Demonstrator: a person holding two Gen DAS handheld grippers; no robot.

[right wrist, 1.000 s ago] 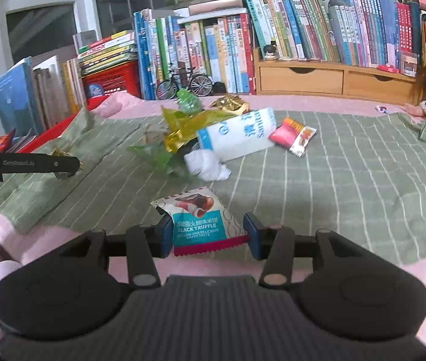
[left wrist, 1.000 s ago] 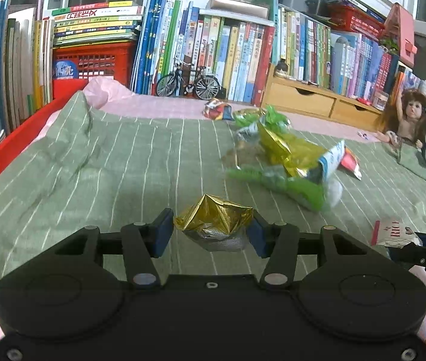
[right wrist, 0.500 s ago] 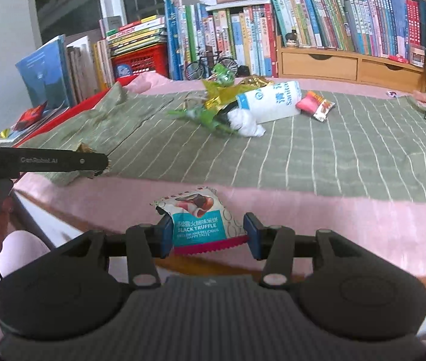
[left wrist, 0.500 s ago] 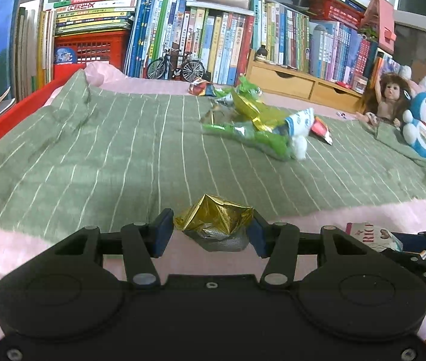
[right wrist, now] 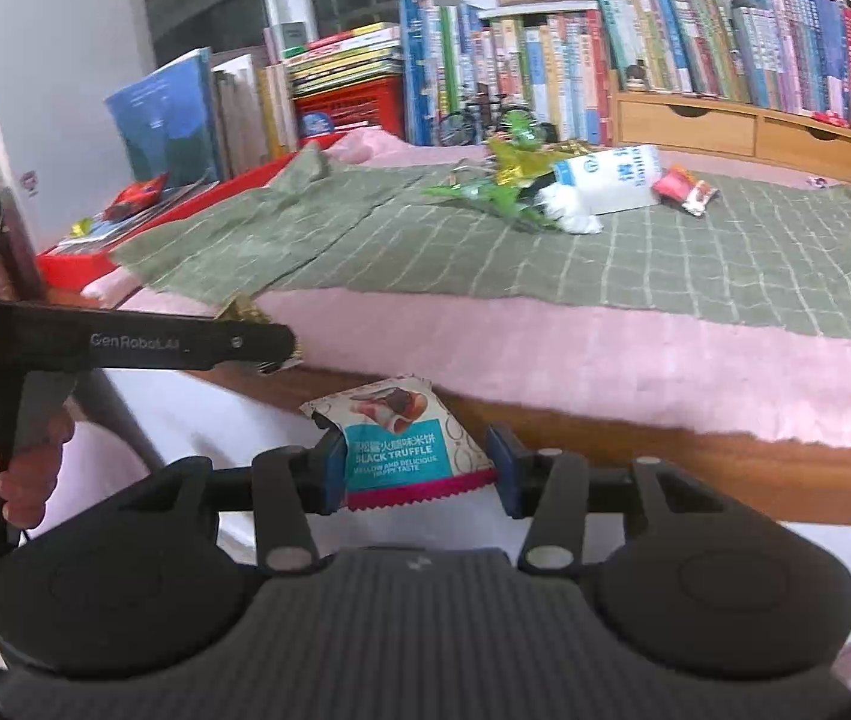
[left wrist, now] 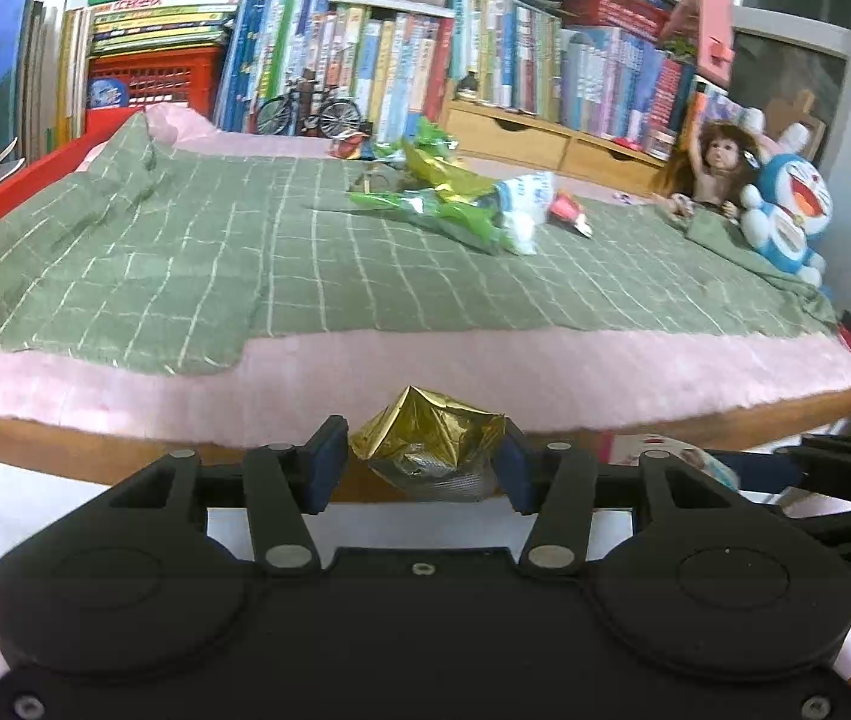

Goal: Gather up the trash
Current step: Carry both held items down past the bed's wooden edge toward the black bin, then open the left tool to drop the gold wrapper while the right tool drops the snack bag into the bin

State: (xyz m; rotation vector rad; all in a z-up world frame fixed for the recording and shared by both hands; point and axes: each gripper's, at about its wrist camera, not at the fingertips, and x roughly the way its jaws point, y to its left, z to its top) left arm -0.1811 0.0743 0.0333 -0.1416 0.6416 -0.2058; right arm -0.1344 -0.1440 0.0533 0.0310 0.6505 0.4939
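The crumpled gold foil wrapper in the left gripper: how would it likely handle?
The crumpled gold foil wrapper, pinched in the left gripper, probably weighs almost nothing. Its creased folds suggest it crushes rather than springs back. The shiny foil may slip if the grip loosens.

The near half of the green checked cloth (left wrist: 197, 276) lies bare and open to a reach, as does the pink padded strip (left wrist: 485, 366) along the table's front edge. Farther in, a heap of green and gold wrappers with a white-and-blue packet (right wrist: 605, 180) sits mid-cloth — passable on either side. The far edge is walled by a row of upright books (left wrist: 485, 60) and a wooden drawer unit (left wrist: 521, 135), the right corner by a doll and blue-and-white plush toy (left wrist: 785, 210).
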